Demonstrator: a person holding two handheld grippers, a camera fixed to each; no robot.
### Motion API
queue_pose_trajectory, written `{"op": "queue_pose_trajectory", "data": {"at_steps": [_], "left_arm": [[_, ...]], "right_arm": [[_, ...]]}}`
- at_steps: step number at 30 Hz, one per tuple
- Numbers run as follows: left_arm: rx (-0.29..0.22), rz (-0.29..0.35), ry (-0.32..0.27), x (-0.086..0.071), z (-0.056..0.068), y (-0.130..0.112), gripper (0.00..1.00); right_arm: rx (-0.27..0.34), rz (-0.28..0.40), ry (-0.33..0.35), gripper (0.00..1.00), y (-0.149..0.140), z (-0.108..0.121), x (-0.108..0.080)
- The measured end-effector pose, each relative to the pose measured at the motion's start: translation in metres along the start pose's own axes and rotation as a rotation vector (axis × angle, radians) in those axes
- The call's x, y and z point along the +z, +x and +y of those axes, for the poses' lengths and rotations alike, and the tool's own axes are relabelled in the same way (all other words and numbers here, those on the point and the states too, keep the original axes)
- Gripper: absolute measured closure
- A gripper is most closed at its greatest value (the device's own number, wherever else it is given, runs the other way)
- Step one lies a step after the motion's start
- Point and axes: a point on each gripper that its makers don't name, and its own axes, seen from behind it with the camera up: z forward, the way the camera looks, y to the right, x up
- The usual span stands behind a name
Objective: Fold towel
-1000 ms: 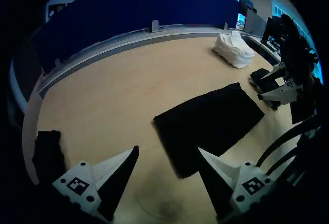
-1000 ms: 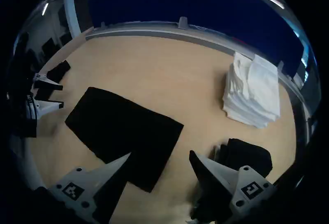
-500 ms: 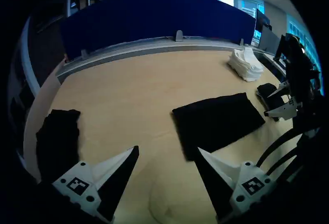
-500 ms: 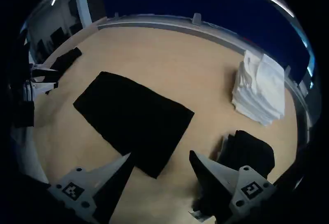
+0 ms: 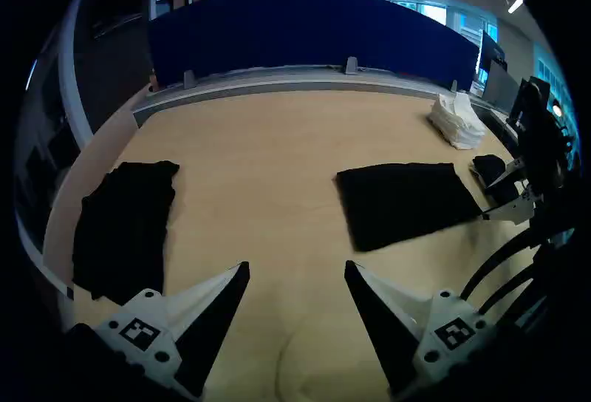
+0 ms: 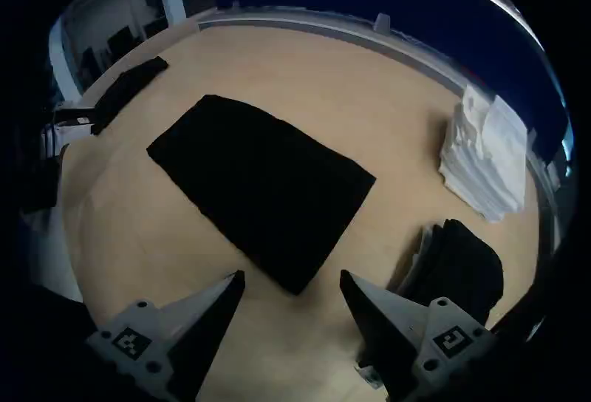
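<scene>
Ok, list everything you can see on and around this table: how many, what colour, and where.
flat towel: one, black, spread in the middle of the table
loose towel: one, black, lying near the table's edge on the left gripper's side
folded pile: one, black, near the right gripper's side edge
towel stack: one, white, beyond the black pile, near the divider
table: one, light wood, under everything
divider: one, dark blue, along the table's far edge
left hand-held gripper: one, white with black fingers, open, empty, above the table
right hand-held gripper: one, same colours, open, empty, by the flat towel's near corner
</scene>
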Motion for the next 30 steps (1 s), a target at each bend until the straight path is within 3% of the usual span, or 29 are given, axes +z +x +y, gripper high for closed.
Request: {"op": "queue_pose_trajectory", "data": {"at_steps": [10, 12, 15, 25, 30], "left_arm": [[-0.03, -0.017, 0.025, -0.017, -0.014, -0.024, 0.04], [-0.036, -0.019, 0.03, -0.018, -0.017, -0.025, 0.04], [-0.043, -0.019, 0.032, -0.019, -0.02, -0.025, 0.04], [-0.044, -0.023, 0.037, -0.02, -0.027, -0.029, 0.04], [-0.044, -0.024, 0.037, -0.021, -0.028, -0.03, 0.04]], "right_arm": [[0.003, -0.019, -0.002, 0.03, -0.009, 0.0, 0.005], [0.002, -0.024, -0.003, 0.07, -0.01, 0.001, 0.007], [-0.003, -0.034, -0.003, 0.25, -0.014, 0.001, 0.009], [-0.002, -0.057, 0.016, 0.39, -0.023, -0.002, 0.016], [0.004, -0.056, 0.01, 0.59, -0.022, -0.001, 0.02]]}}
